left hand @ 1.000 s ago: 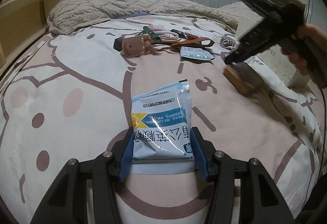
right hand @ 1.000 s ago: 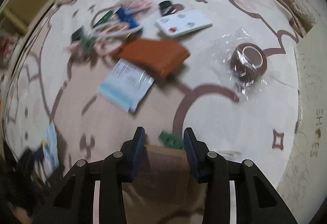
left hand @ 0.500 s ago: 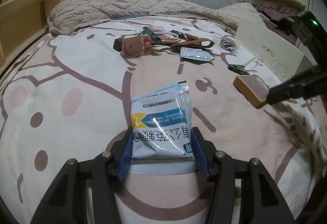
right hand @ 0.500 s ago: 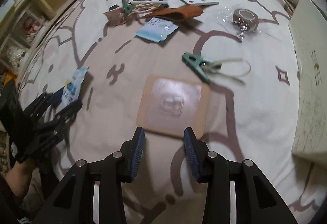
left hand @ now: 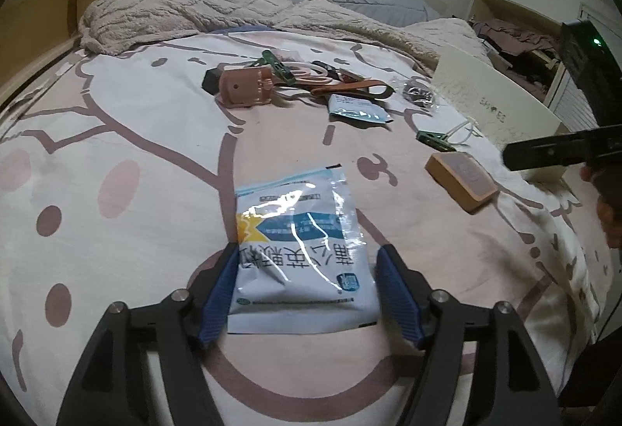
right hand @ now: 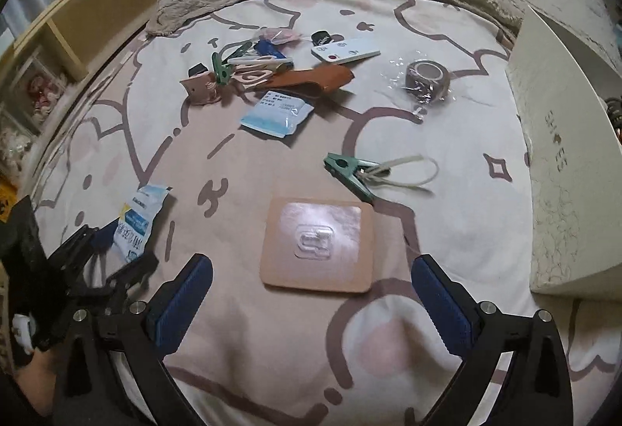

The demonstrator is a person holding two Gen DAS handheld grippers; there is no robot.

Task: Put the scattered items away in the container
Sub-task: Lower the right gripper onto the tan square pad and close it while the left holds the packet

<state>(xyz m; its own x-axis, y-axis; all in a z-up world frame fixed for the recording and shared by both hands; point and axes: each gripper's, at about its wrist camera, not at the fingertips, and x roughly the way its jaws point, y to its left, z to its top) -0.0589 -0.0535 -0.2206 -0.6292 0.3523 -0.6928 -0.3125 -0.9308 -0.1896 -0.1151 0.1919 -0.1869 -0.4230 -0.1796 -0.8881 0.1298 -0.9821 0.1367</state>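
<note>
Left wrist view. The left gripper (left hand: 307,288) had its jaws just opened; the blue-and-white sachet (left hand: 301,251) lay flat on the bedsheet (left hand: 116,122) between the pads, a gap showing at the right pad, so no grip was applied. The step in hand appeared to be a fresh pickup of the sachet. The next move called for closing on the sachet's side edges, lifting, and carrying toward 2 o'clock, where the white box (left hand: 490,103) stood at the bed's right edge. The tan square pack (left hand: 460,183) lay at 3 o'clock, with the right gripper's dark body beyond it. The route toward the box crossed open sheet; the cluster of small items (left hand: 295,79) at 12 o'clock stood well apart.

Right wrist view. The right gripper (right hand: 311,293) had its jaws just opened wide, nothing held. The tan square pack (right hand: 318,243) lay flat just ahead of the fingertips, apart from both pads. The next move called for lowering until the pads straddled its side edges, then closing. The green clip (right hand: 350,175) with its loop lay near the pack's 1 o'clock corner and could snag. The white box (right hand: 559,153) filled the 3 o'clock side; its opening was not visible. The left gripper (right hand: 105,258) sat at 9 o'clock over the sachet (right hand: 138,221), leaving clear sheet between the two hands.
</note>
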